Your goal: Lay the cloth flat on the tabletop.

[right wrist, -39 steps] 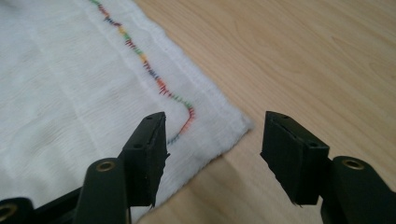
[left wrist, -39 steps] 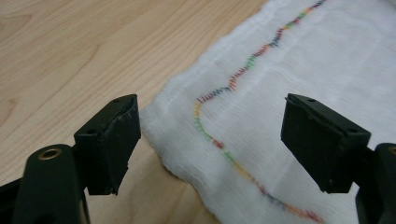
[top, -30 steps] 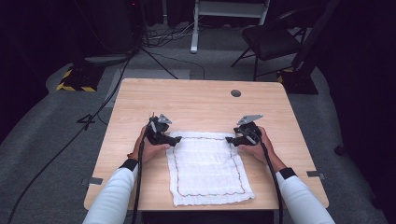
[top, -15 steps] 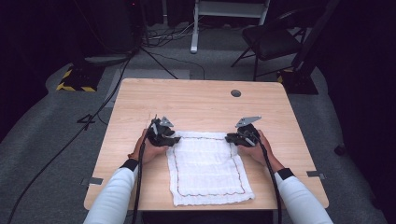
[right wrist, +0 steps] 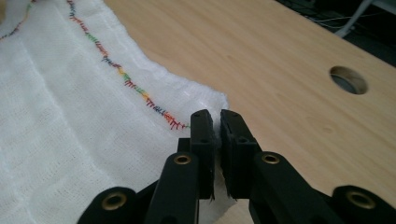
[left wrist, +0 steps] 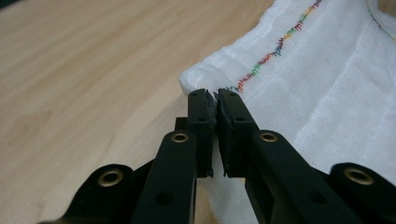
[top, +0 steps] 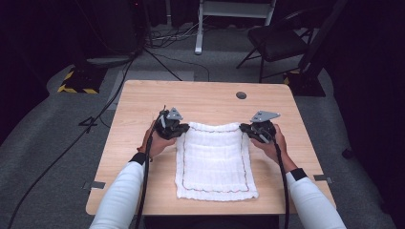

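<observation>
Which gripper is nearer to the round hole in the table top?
Right. The right gripper grips the cloth corner just below the hole; the left gripper grips the opposite far corner, farther left.

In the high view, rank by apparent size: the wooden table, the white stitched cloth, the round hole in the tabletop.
1. Light wooden table, largest.
2. White cloth with multicoloured stitching.
3. Round dark hole in the tabletop, smallest.

A cloth (top: pixel 215 162) lies on the table (top: pixel 143 105), reaching from mid-table to the near edge. The left tongs (top: pixel 183 129) meet its far left corner, the right tongs (top: pixel 244 128) its far right corner. A cable hole (top: pixel 241 95) sits behind the right tongs; a chair (top: pixel 277 43) stands on the floor beyond the table
</observation>
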{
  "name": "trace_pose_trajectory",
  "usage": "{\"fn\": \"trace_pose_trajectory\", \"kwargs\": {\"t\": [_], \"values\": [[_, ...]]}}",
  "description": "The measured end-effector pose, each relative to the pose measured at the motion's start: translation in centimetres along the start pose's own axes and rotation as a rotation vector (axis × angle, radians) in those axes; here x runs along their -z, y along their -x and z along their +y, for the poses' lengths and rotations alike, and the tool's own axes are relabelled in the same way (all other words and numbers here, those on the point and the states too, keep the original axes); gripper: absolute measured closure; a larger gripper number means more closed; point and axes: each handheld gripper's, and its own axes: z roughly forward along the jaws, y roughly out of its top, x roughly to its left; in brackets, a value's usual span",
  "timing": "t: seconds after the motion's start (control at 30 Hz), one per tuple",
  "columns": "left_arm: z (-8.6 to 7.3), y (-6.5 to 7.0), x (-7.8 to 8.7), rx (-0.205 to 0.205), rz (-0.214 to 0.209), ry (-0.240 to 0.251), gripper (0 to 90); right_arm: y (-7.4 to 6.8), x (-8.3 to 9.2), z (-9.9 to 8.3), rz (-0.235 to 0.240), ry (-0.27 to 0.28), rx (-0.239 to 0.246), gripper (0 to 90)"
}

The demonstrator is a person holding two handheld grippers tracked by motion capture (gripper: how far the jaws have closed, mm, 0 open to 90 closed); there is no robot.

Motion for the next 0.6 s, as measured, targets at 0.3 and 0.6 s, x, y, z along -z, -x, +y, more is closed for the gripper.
{"fn": "trace_pose_trajectory", "kwargs": {"t": [0.3, 0.6], "values": [[2.4, -1.3, -2.6, -0.005, 0.049, 0.019, 84.3, 3.0, -0.3, 1.6, -0.100, 0.018, -0.029, 84.1], [4.0, -1.8, -4.7, 0.016, 0.125, 0.007, 83.2, 5.1, -1.5, 2.7, -0.162, 0.008, -0.064, 81.6]]}}
